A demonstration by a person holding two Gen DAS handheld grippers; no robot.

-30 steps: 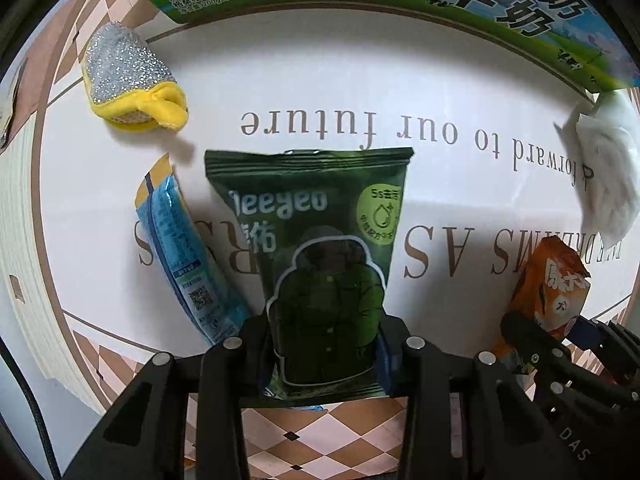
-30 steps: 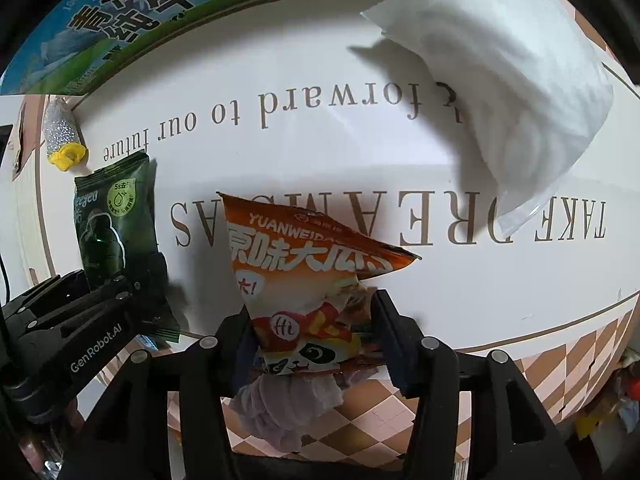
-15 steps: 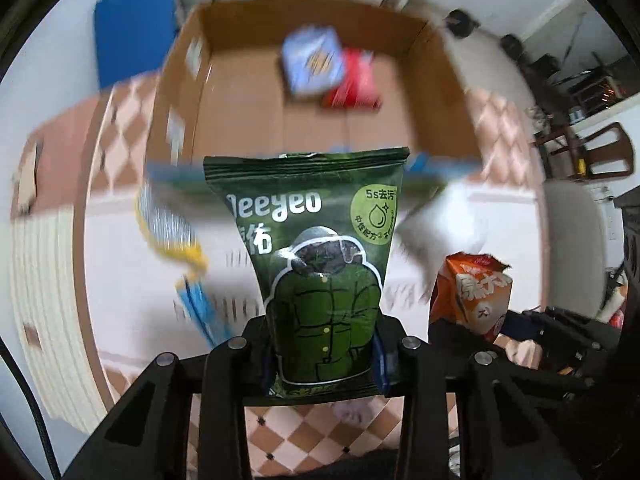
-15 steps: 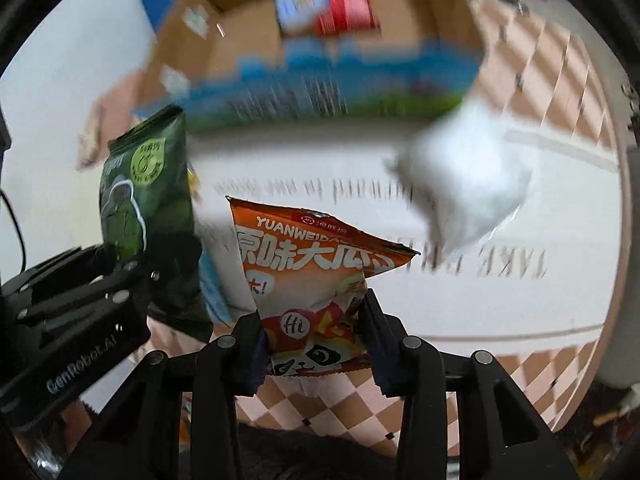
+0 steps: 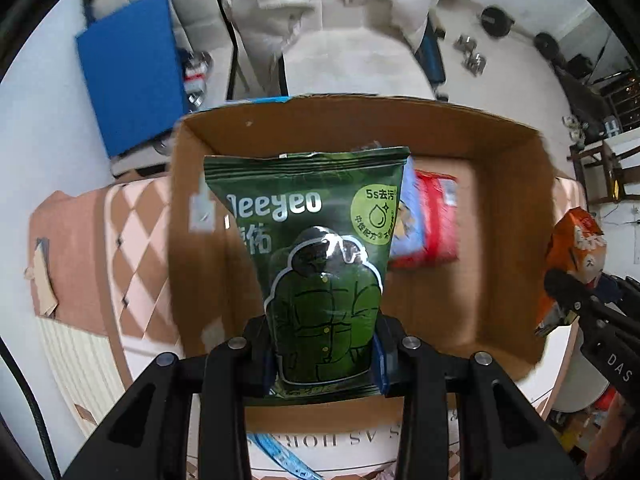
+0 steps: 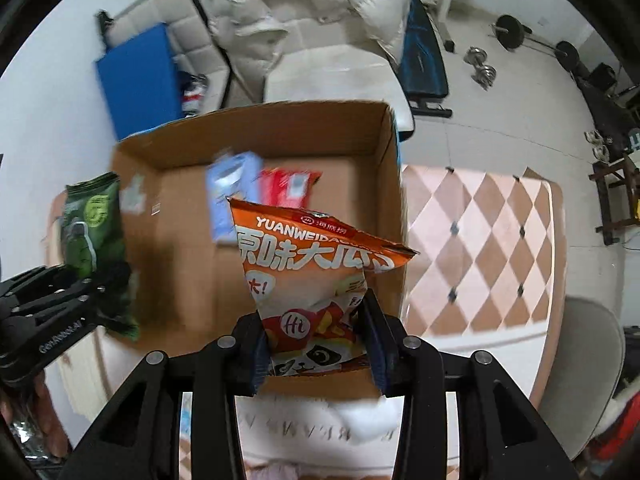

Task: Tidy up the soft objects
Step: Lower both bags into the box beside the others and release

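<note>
My left gripper [image 5: 322, 354] is shut on a dark green pouch [image 5: 316, 248] and holds it upright over the open cardboard box [image 5: 508, 216]. My right gripper [image 6: 316, 344] is shut on an orange snack bag [image 6: 316, 268], held above the box's near right corner [image 6: 384, 184]. Inside the box lie a light blue packet [image 6: 230, 196] and a red packet [image 6: 290, 186]. The red packet also shows in the left wrist view [image 5: 434, 220]. The green pouch shows at the left of the right wrist view [image 6: 94, 236], the orange bag at the right of the left wrist view [image 5: 576, 252].
The box stands on a table with a white, lettered cloth [image 5: 352, 446] and checked border [image 6: 480, 248]. A blue strip packet [image 5: 280, 456] lies on the cloth below the box. Behind are a blue mat [image 5: 128, 68], a sofa with a white jacket [image 6: 304, 8] and dumbbells [image 6: 482, 66].
Both grippers have lifted their bags off the tablecloth and carried them forward and up to the box. The sponge and the white packet have dropped out of view.
</note>
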